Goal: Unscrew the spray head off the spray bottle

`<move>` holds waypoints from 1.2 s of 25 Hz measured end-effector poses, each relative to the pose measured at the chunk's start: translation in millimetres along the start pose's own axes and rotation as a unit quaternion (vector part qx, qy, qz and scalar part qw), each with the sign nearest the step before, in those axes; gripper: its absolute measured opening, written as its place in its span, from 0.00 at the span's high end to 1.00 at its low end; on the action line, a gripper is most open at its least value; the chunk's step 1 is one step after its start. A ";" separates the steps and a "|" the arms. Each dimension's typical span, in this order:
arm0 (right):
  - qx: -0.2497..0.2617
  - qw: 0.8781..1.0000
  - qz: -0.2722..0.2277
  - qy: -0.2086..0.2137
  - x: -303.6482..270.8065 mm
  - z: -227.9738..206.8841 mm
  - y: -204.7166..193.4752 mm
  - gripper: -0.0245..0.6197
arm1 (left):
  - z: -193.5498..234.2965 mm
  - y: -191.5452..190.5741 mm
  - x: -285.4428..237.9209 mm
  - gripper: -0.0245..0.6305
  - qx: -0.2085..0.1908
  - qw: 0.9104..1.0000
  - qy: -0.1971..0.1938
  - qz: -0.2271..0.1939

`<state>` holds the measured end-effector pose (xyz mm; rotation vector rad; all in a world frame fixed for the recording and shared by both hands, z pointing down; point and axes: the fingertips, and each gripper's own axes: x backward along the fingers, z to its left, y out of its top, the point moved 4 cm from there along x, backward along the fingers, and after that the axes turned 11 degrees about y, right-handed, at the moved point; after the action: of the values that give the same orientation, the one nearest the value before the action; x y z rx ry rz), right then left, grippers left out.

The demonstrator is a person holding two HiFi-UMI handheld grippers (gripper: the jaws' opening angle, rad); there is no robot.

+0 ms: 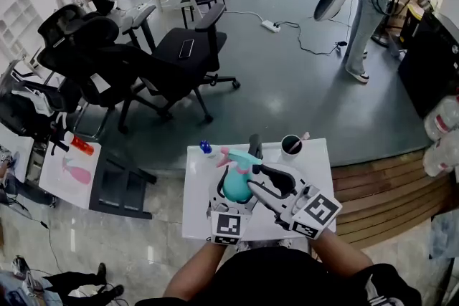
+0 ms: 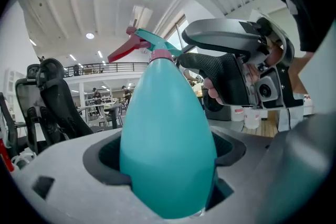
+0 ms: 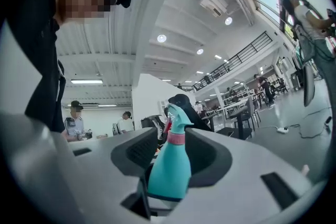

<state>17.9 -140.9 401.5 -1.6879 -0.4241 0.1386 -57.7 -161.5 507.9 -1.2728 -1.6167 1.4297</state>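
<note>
1. Your left gripper (image 1: 237, 198) is clamped tight on the smooth, egg-shaped teal plastic body of the spray bottle (image 2: 168, 139), which sits over the flat white bench (image 1: 197, 215).
2. The spray head (image 3: 176, 114) is angular teal plastic with a red trigger (image 2: 123, 52). A pink collar (image 3: 176, 138) rings the narrow neck beneath it.
3. Your right gripper (image 1: 255, 170) stands open. Its dark, finely textured pads sit on either side of the neck and collar without pressing on them.
</note>
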 end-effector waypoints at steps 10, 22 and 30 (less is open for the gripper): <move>0.009 1.000 0.016 -0.023 -13.4 0.2 -1.1 0.71 | -3.0 1.4 2.0 0.27 -0.013 1.000 0.000 -0.003; 0.010 0.999 0.024 -0.030 -16.5 -3.6 -4.6 0.75 | -9.2 4.4 2.1 0.27 -0.013 1.000 -0.016 -0.008; 0.045 0.996 0.030 0.071 -8.6 3.2 5.0 0.75 | -20.4 14.0 11.7 0.27 0.018 0.992 -0.116 -0.053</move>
<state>9.9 -141.6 394.8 -1.6112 -0.2572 0.0803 -39.6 -144.0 497.1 -1.0143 -1.7725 1.5801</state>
